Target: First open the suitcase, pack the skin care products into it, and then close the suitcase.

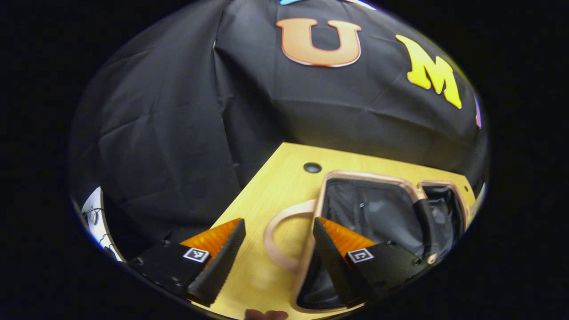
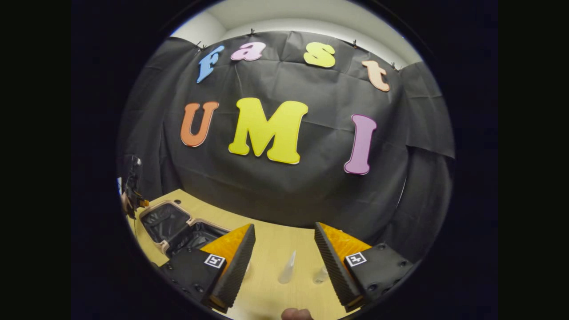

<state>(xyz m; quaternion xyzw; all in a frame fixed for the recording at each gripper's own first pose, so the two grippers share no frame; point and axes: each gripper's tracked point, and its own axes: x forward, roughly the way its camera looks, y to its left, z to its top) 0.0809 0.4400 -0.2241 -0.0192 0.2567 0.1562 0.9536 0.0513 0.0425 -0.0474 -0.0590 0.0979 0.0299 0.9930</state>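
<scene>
I am looking at the small suitcase with the pinkish-tan rim and dark cloth lining (image 1: 378,213), and it is lying open on the pale wooden table (image 1: 284,178). Both halves are lying flat side by side, so I think the opening part is done and the packing comes next.

My left gripper (image 1: 278,249) is hanging with its fingers spread wide and nothing between them. It is sitting right over the near edge of the suitcase, by the rounded tan handle (image 1: 278,240). I think it is waiting there so it can steady the case or help with the lid later.

My right gripper (image 2: 284,255) is also spread open and holding nothing. It is pointing at two small clear skin care bottles (image 2: 288,269) standing on the table just ahead of its fingers. One has a pointed top. The other one (image 2: 320,274) is partly hidden by a finger. I think this gripper is lining up to pick one.

The left gripper view is showing me the inside of the suitcase up close, and I am seeing no bottle in the part I can see. The right gripper view is showing me the bottles, with the open suitcase well off to the left.
</scene>
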